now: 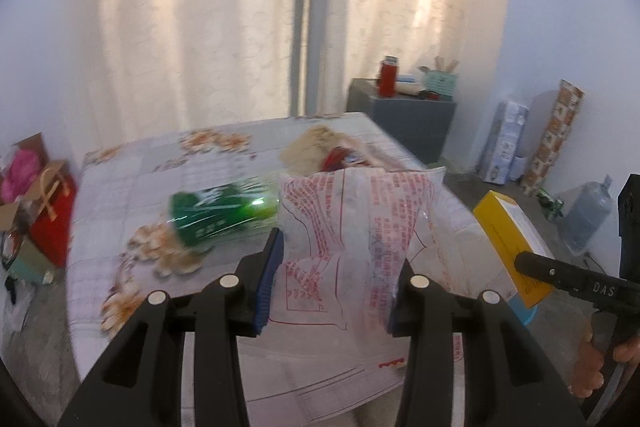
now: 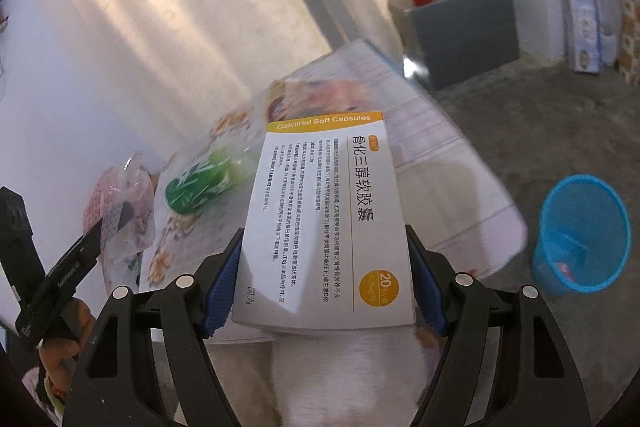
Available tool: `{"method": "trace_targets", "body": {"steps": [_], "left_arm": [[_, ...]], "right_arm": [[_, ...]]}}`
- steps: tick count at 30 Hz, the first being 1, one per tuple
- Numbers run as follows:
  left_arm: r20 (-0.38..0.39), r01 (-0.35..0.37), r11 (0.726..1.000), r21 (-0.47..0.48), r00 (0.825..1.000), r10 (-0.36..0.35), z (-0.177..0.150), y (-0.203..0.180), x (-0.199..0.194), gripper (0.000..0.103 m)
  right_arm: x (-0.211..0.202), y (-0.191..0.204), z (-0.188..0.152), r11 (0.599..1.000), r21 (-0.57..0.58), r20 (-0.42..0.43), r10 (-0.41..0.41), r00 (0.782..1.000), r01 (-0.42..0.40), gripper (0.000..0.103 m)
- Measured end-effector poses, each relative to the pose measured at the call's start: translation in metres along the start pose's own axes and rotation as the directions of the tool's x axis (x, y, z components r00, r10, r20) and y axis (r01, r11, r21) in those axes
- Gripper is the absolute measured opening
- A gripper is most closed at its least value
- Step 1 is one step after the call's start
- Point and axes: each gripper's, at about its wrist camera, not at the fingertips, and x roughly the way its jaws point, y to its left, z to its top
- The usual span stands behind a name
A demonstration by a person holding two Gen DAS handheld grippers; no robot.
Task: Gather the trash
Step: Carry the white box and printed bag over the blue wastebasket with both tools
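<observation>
My left gripper [image 1: 332,287] is shut on a clear plastic wrapper [image 1: 360,227] with red print, held above the table. My right gripper [image 2: 324,291] is shut on a white and yellow medicine box [image 2: 324,223], its blue pads pressing both long sides. That box [image 1: 508,239] also shows at the right edge of the left wrist view, and the wrapper [image 2: 120,211] at the left of the right wrist view. A green can [image 1: 224,215] lies on its side on the table [image 1: 132,179]. A blue mesh bin [image 2: 580,235] stands on the floor to the right.
A crumpled brown paper and snack wrapper [image 1: 328,151] lie at the table's far side. A grey cabinet [image 1: 408,115] with a red bottle stands behind. Boxes [image 1: 504,143] and a water jug [image 1: 588,215] line the right wall. A red bag [image 1: 52,211] sits at the left.
</observation>
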Motion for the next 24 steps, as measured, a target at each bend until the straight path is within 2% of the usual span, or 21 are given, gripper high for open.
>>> {"method": "trace_targets", "body": {"steps": [8,14,18,22,24], "left_arm": [[-0.038,0.146,0.987,0.066,0.989,-0.144,0.014,-0.066,0.030,0.040],[-0.094,0.243,0.961,0.128,0.968,-0.233,0.021,-0.121,0.051,0.040],[-0.148,0.343,0.924,0.167,0.936,-0.321,0.027,-0.169,0.070,0.040],[-0.229,0.423,0.878,0.222,0.898,-0.375,0.030,-0.225,0.096,0.040],[-0.299,0.480,0.848,0.227,0.862,-0.408,0.030,-0.261,0.116,0.040]], "right_arm": [[-0.040,-0.065,0.000,0.993,0.100,0.072,-0.074,0.995,0.067,0.070],[-0.082,-0.135,-0.019,0.957,0.245,0.130,-0.190,0.973,0.154,0.070],[-0.104,-0.181,-0.035,0.906,0.342,0.128,-0.308,0.943,0.250,0.070],[-0.117,-0.230,-0.053,0.834,0.448,0.105,-0.407,0.907,0.323,0.070],[-0.117,-0.254,-0.061,0.800,0.503,0.084,-0.423,0.902,0.329,0.070]]}}
